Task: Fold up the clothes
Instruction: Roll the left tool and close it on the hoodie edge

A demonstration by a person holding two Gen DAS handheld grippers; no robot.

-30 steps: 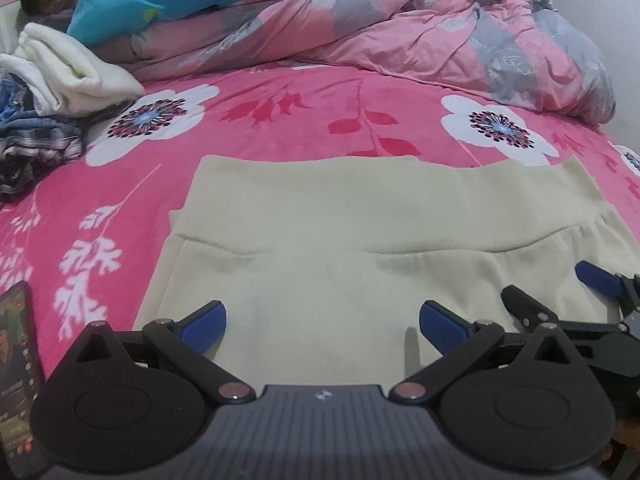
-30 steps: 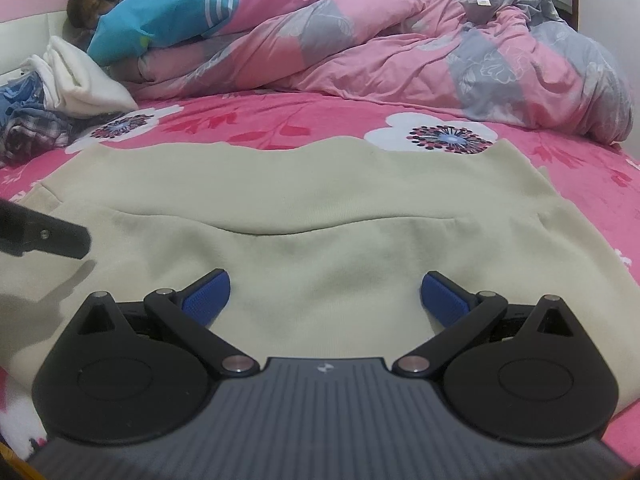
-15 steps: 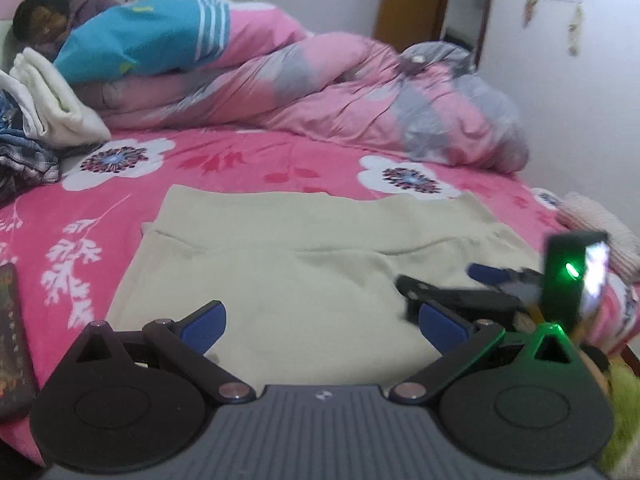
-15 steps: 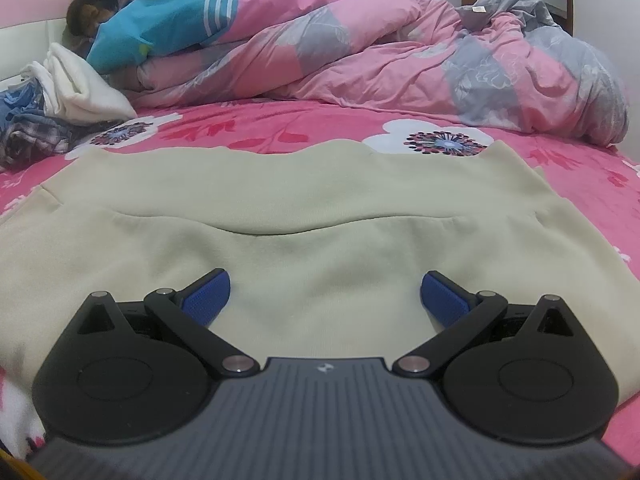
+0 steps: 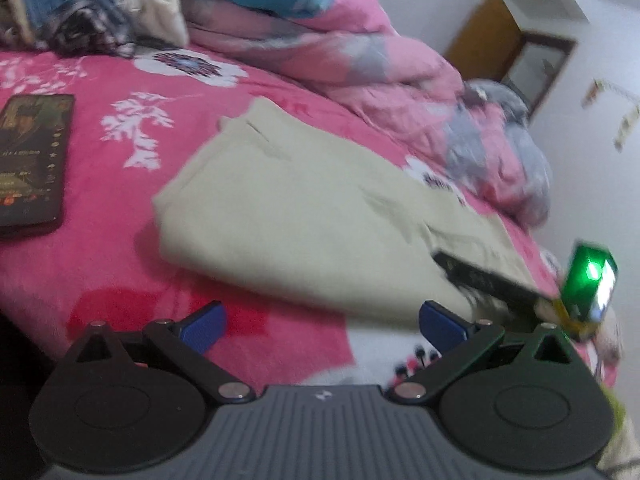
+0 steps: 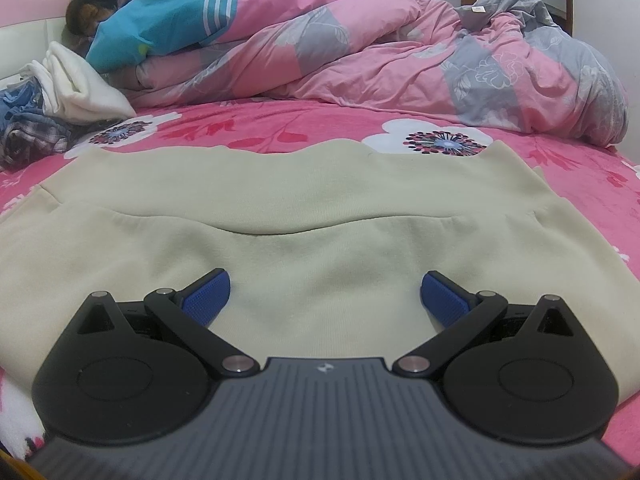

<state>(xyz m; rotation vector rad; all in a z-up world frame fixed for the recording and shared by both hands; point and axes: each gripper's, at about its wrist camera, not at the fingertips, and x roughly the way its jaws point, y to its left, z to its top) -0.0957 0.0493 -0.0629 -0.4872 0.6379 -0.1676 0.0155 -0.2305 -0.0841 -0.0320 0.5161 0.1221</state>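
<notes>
Cream garment point(image 6: 304, 216): lies flat on the pink flowered bedsheet point(image 6: 280, 124), folded, with a raised band running across its far part; nothing grips it.
Right gripper point(image 6: 324, 294): low over the near part of the cream garment, jaws spread wide, blue pads point(image 6: 206, 292) well apart and holding nothing. Whether they touch the cloth I cannot tell.
Left gripper point(image 5: 322, 320): off the near left corner of the cream garment, over bare bedsheet, jaws wide apart and empty; this view is tilted and blurred.
Right gripper seen from the left view point(image 5: 484, 276): a dark finger reaches over the right edge of the cream garment, with a green light point(image 5: 592, 276) just behind it.
Phone point(image 5: 32, 164): flat on the bedsheet, left of the cream garment and apart from it, screen lit.
Quilt point(image 6: 400, 56): pink and grey, heaped beyond the cream garment.
Person point(image 6: 160, 28): in a blue top with white stripes, lying beyond the cream garment, to its far left.
Clothes pile point(image 6: 52, 96): white and checked pieces, far left of the cream garment.
</notes>
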